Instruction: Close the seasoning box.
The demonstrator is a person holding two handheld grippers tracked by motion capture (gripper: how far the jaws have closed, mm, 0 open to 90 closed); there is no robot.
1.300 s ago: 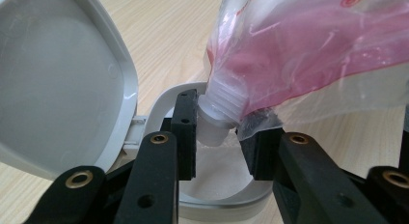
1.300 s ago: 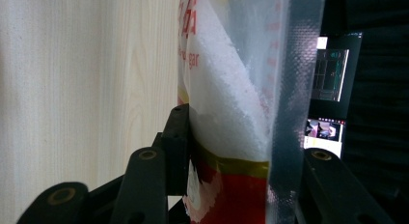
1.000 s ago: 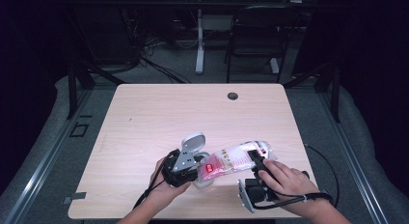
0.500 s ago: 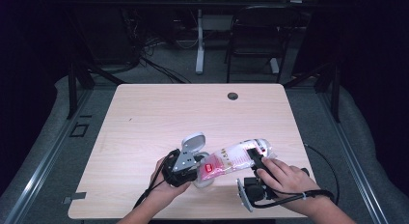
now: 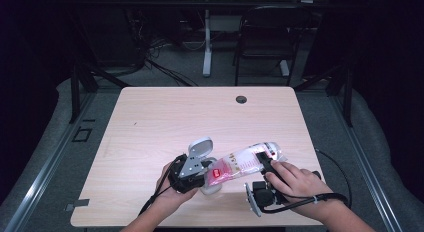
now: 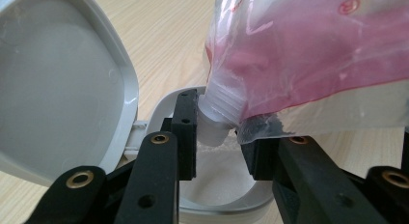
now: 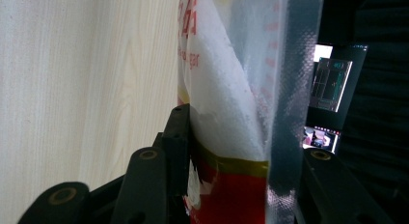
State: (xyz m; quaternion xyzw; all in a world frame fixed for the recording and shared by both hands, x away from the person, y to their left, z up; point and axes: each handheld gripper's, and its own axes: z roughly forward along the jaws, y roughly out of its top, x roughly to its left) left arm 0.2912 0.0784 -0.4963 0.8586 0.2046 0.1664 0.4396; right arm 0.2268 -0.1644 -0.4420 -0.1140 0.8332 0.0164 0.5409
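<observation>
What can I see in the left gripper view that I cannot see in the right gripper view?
Left gripper view: the pouch's spout pointing into a white container with white grains inside, its lid hinged open, black jaws at the container's rim. Right gripper view: the pouch's other end, with red print and white grains inside, clamped between black jaws; screens behind. Both: pouch and wooden table.

On the counter, near its front edge: container. Hinged behind it, tilted back: lid. Right of the container, slanting down towards it: pouch, spout just over the container's opening.
</observation>
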